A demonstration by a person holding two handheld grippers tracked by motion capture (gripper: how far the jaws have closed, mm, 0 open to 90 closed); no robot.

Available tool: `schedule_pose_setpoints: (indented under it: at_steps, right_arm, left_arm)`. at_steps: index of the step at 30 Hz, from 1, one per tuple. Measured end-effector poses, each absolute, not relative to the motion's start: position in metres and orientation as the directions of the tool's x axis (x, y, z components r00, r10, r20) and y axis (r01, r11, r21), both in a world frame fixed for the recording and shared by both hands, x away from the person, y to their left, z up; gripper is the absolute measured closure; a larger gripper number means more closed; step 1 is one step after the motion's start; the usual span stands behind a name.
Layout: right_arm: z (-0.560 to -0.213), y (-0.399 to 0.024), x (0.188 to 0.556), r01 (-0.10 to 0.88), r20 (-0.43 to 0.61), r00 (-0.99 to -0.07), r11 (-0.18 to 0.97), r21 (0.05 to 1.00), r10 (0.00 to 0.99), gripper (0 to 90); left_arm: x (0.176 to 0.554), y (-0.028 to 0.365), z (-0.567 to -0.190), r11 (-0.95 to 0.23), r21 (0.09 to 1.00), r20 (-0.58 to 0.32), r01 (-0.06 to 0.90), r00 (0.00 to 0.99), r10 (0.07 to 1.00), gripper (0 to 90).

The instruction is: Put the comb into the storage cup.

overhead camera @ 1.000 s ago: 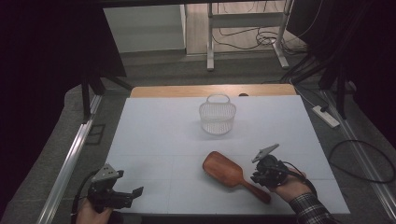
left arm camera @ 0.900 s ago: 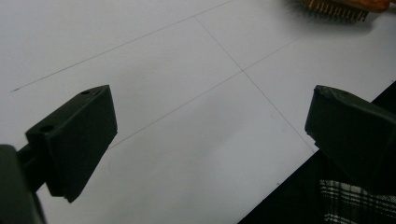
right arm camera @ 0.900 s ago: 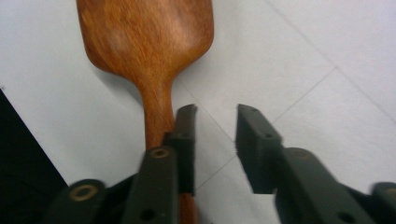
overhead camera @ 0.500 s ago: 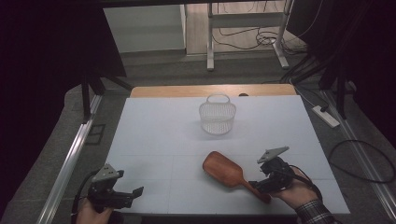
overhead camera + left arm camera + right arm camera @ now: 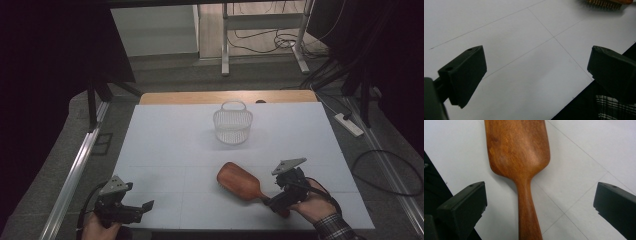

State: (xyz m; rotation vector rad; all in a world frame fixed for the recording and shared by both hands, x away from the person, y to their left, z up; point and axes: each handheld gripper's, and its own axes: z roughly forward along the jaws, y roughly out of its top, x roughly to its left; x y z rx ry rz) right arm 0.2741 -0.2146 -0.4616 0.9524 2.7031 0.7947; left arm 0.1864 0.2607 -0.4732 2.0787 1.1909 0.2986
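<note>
Wooden hairbrush [image 5: 239, 180] flat on white table [image 5: 165, 150], white basket [image 5: 233, 125] well beyond — path clear

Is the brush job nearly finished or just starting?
Judging by the table, hardly anything is finished: the wooden hairbrush lies flat, bristles down, apart from the white basket. In hand: the right gripper has just been opening, its jaws wide either side of the handle, not pressing. The left gripper is open over bare table. Moving the brush probably remains.
</note>
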Motion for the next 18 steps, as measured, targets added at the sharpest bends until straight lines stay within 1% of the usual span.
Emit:
schedule_pose_setpoints:
  at_steps: [4, 8, 18]
  right_arm:
    - [-0.466, -0.211, 0.275, 0.531, 0.018, -0.789, 0.667, 0.523, 0.614, 0.0]
    - [-0.475, -0.206, 0.276, 0.537, 0.059, -0.799, 0.666, 0.518, 0.599, 0.0]
    - [-0.491, -0.196, 0.278, 0.531, 0.02, -0.805, 0.705, 0.47, 0.593, 0.0]
  left_arm:
    - [0.186, 0.26, -0.473, -0.324, 0.678, -0.141, 0.66, 0.55, 0.823, 3.2]
    - [0.186, 0.26, -0.473, -0.326, 0.677, -0.141, 0.66, 0.551, 0.823, 3.2]
    - [0.186, 0.26, -0.473, -0.329, 0.676, -0.138, 0.659, 0.552, 0.822, 3.2]
